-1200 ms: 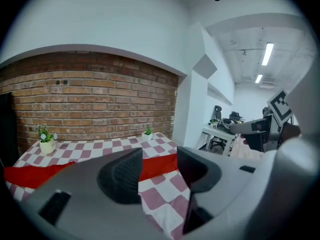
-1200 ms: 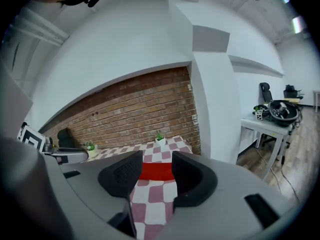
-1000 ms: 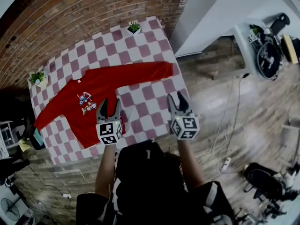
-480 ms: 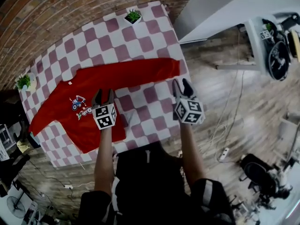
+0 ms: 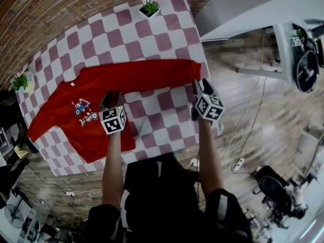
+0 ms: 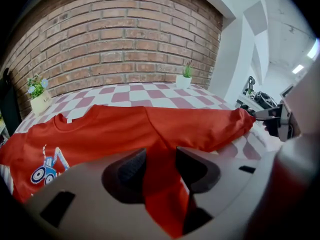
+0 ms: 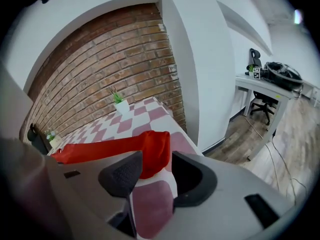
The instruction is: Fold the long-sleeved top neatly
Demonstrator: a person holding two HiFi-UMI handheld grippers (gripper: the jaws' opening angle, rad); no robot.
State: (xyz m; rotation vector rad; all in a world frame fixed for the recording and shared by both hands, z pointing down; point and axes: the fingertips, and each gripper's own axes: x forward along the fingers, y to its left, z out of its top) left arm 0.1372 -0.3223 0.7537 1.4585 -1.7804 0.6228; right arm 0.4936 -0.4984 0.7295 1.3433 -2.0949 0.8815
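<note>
Red long-sleeved top flat across checkered table, sleeves outspread

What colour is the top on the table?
The top is red; the head view shows it best.

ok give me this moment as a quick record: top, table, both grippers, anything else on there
top: red long-sleeved top, spread flat, print up, not yet folded
sleeve: one stretched straight toward the table edge, cuff at that edge
table: checked cloth
left gripper: open, over the top's side below that sleeve
right gripper: open, just short of the cuff
extras: two potted plants
</note>
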